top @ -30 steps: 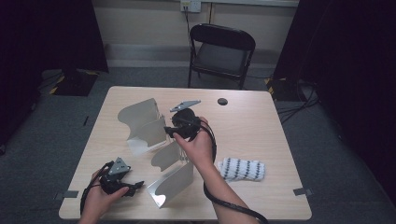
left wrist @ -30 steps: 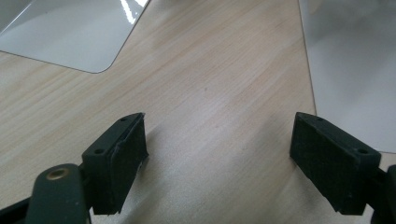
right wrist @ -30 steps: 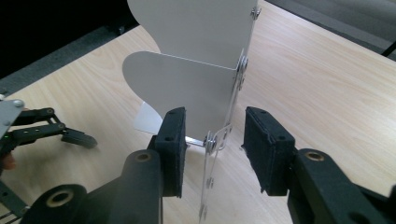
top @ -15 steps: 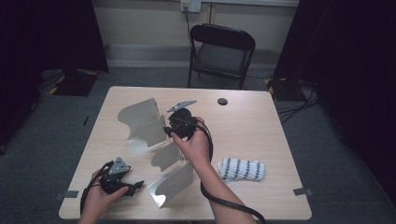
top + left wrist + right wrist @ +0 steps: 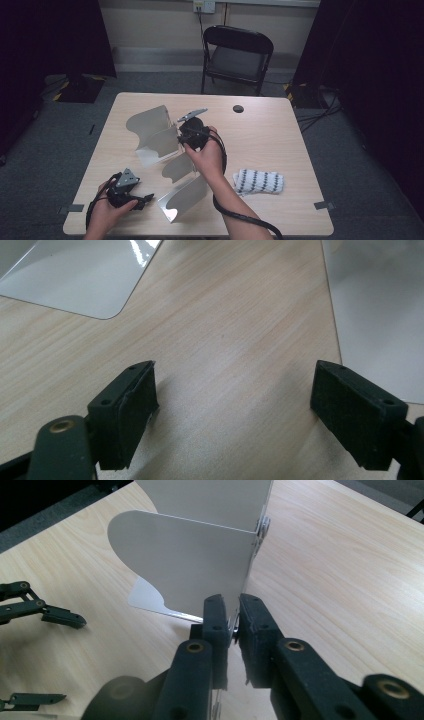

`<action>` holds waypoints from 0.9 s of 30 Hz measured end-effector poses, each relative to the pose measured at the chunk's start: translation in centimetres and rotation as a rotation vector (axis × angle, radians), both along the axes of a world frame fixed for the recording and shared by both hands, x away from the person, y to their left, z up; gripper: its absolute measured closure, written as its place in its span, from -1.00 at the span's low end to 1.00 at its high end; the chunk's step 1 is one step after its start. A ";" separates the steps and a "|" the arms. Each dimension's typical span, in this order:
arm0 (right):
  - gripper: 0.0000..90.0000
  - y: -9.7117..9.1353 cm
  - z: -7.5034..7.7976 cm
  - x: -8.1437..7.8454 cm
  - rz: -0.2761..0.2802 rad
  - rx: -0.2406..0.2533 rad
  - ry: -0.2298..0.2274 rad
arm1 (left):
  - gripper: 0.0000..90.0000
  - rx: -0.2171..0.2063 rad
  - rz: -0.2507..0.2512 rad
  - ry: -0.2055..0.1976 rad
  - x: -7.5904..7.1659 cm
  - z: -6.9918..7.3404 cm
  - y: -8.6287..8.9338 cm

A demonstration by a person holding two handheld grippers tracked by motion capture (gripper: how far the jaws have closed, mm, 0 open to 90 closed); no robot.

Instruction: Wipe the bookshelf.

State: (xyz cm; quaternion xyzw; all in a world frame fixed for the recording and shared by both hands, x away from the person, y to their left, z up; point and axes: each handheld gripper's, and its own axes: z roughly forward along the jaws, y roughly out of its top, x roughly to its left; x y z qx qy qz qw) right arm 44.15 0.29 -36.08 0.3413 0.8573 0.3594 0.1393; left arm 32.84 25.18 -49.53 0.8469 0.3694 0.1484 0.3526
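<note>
Right gripper has just been closing; jaws now pinch the lower edge of the upright metal bookend, mid-table, just beside a second bookend. A third bookend lies nearer the person, probably tipped over. Left gripper sits near the front-left corner, jaws wide apart over bare wood, gripping nothing. Striped cloth lies to the right.

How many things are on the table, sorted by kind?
Shiny metal bookends: 3
Striped cloth: 1
Round black cable hole cap: 1
Grippers: 2, left gripper and right gripper
Total: 7
</note>
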 end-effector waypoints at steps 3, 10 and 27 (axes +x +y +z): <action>0.86 -0.1 0.1 0.0 -0.012 -0.005 0.000 | -0.59 0.000 0.001 0.000 0.0 0.0 0.0; 0.89 -0.8 0.2 0.0 -0.058 0.025 0.007 | -0.59 0.004 0.001 -0.001 0.0 0.0 0.0; 0.71 -1.1 -0.3 -0.5 -0.075 0.050 -0.006 | -0.58 -0.006 0.018 -0.011 -0.1 0.4 0.4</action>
